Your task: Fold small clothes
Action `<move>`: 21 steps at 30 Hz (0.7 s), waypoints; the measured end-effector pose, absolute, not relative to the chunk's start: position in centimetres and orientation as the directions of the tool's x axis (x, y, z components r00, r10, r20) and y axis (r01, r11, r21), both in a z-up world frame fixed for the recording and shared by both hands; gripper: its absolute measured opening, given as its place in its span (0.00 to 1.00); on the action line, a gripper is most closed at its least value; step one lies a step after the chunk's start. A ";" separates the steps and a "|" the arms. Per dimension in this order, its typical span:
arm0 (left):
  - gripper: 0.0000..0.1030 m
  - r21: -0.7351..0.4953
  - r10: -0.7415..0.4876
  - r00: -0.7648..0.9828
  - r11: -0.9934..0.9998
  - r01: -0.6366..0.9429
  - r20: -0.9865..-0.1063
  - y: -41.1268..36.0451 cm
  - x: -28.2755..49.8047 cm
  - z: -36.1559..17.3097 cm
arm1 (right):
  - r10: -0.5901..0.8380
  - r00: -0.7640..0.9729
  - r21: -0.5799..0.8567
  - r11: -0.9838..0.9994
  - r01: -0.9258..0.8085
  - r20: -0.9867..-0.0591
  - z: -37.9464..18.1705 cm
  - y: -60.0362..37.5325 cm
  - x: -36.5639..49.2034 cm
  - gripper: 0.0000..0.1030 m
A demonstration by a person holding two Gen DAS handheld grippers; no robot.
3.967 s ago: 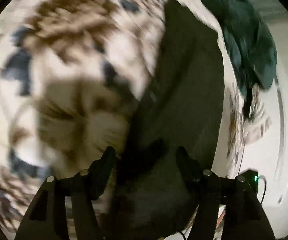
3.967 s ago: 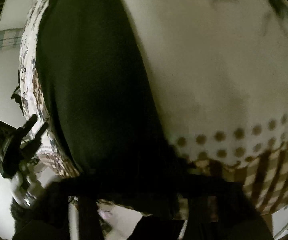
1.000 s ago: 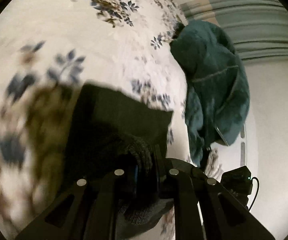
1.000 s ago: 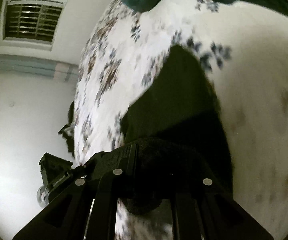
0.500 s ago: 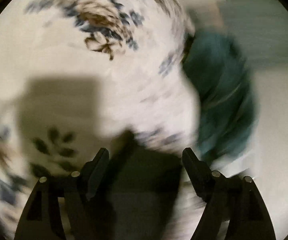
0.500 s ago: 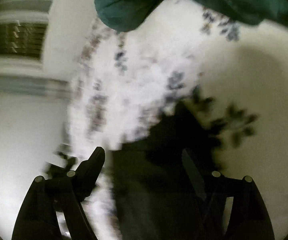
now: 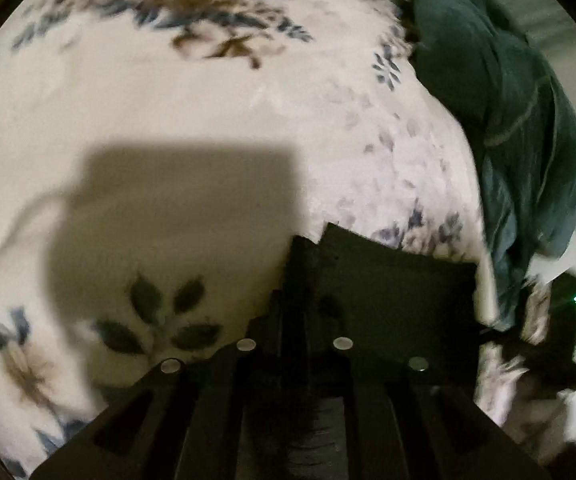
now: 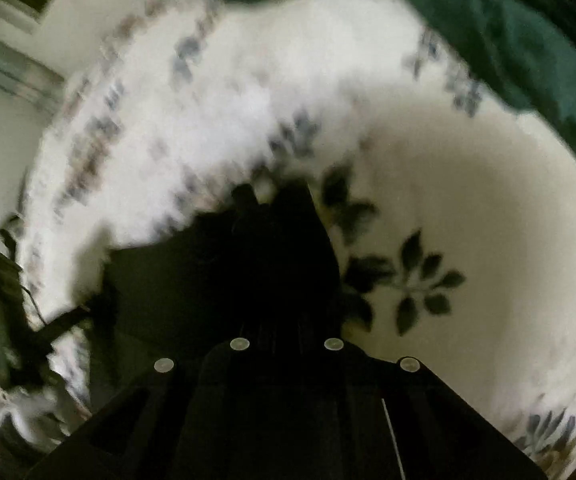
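black garment (image 7: 392, 292) folded flat on bedspread (image 7: 208, 120)

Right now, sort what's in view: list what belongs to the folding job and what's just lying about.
Job:
- dark folded garment
- left gripper, closed on its edge
- right gripper, closed on it too

Lying about:
- crumpled teal cloth
- white floral bedsheet

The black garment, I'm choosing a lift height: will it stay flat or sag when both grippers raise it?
Likely floppy: the black garment lies flat with a folded layer on the floral bedsheet. Probably light, a thin fabric. Both the left gripper and the right gripper look closed at its edge, so the middle would probably droop.
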State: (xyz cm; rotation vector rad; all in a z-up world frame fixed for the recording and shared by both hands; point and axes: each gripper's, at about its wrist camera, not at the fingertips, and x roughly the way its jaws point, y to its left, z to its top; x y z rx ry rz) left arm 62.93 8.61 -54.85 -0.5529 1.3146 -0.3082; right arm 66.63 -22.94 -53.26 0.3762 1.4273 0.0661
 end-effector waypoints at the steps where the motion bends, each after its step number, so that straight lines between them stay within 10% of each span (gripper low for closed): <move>1: 0.10 -0.551 -0.517 0.253 0.830 -0.086 -0.818 8.8 62.7 -53.9 | 0.285 0.155 0.311 0.932 0.185 -0.946 -53.0 -23.2 66.8 0.14; 3: 0.28 -0.560 -0.522 0.287 0.826 -0.065 -0.803 9.0 61.7 -51.9 | 0.305 0.182 0.337 0.923 0.184 -0.935 -51.8 -23.7 66.4 0.38; 4: 0.59 -0.574 -0.532 0.305 0.817 -0.063 -0.790 9.3 60.6 -50.7 | 0.322 0.195 0.357 0.916 0.182 -0.926 -51.1 -24.1 66.0 0.60; 6: 0.88 -0.587 -0.538 0.326 0.807 -0.067 -0.777 9.5 58.5 -49.1 | 0.371 0.205 0.407 0.896 0.178 -0.906 -49.6 -25.1 64.6 0.76; 12: 0.97 -0.565 -0.471 0.396 0.808 -0.165 -0.789 9.9 47.8 -46.8 | 0.421 0.112 0.434 0.891 0.135 -0.900 -48.6 -27.6 58.7 1.00; 21: 0.97 -0.718 -0.533 0.483 0.476 -0.509 -0.695 4.8 36.2 -54.8 | 0.508 0.025 0.509 0.861 0.009 -0.861 -53.8 -27.3 61.1 1.00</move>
